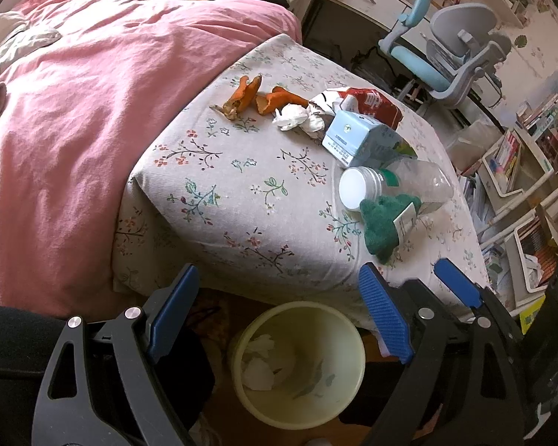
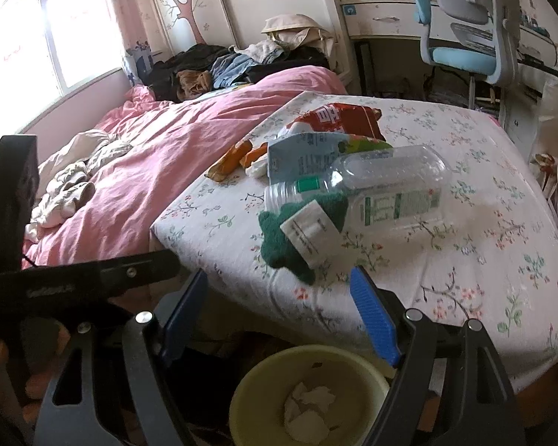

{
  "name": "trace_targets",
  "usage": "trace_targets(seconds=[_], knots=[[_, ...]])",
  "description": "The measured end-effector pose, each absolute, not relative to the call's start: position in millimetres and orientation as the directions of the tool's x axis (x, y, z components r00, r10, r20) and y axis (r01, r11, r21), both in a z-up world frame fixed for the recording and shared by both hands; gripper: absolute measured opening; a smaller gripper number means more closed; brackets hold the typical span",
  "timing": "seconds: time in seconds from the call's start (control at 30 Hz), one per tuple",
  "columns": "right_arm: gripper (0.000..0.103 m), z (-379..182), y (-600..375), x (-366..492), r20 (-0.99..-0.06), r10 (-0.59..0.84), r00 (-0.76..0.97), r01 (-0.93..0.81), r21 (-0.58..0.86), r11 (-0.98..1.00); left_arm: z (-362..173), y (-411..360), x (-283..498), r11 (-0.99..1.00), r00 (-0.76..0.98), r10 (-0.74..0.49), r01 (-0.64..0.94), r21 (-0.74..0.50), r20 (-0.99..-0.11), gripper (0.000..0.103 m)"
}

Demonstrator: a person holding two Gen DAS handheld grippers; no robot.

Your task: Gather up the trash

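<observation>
Trash lies on the floral bed corner: orange peels (image 1: 258, 96) (image 2: 228, 158), crumpled tissue (image 1: 297, 119), a red snack bag (image 1: 372, 106) (image 2: 338, 119), a light blue carton (image 1: 361, 141) (image 2: 301, 156), a clear plastic bottle (image 1: 401, 182) (image 2: 383, 182) and a green cloth with a white tag (image 1: 383, 223) (image 2: 290, 238). A pale yellow bin (image 1: 299, 366) (image 2: 308, 397) holding tissues stands on the floor below. My left gripper (image 1: 279, 319) is open and empty above the bin. My right gripper (image 2: 279, 319) is open and empty at the bed edge.
A pink duvet (image 1: 93, 119) covers the bed's left side, with clothes piled at the far end (image 2: 234, 63). A grey and blue desk chair (image 1: 450, 55) and desk stand beyond the bed. Shelves of books (image 1: 520, 171) are at the right.
</observation>
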State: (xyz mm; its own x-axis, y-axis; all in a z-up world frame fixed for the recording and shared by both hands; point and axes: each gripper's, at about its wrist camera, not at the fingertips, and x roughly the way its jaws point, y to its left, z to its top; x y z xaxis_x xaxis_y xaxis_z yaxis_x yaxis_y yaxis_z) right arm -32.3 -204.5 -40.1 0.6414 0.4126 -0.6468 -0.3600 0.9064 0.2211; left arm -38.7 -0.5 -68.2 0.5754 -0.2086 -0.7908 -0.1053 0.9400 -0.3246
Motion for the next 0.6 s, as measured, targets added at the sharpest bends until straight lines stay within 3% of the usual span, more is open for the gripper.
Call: trace_targets(seconds=[0.23,0.37,0.6], knots=[[0.073,-54.8,-196.9,-8.2,-0.685,0.366,0.629,-0.319,0.201,0.926,-62.0,0.0,-36.7,0.941,0.585,-0.204,-0.104,-0.322,-0.785,0.084],[0.054,-61.6,-193.2,4.5,-0.697,0.370,0.614,-0.319,0.210,0.924,-58.4,0.6,-29.5,0.944,0.581,-0.206,-0.094,-0.317,-0.787,0.084],[0.042,-61.6,-198.4,9.3,-0.686,0.430,0.586,-0.335,0.278,0.900,-57.7,15.6,-7.0,0.929,0.557,-0.216,-0.136,-0.345,-0.802,0.084]])
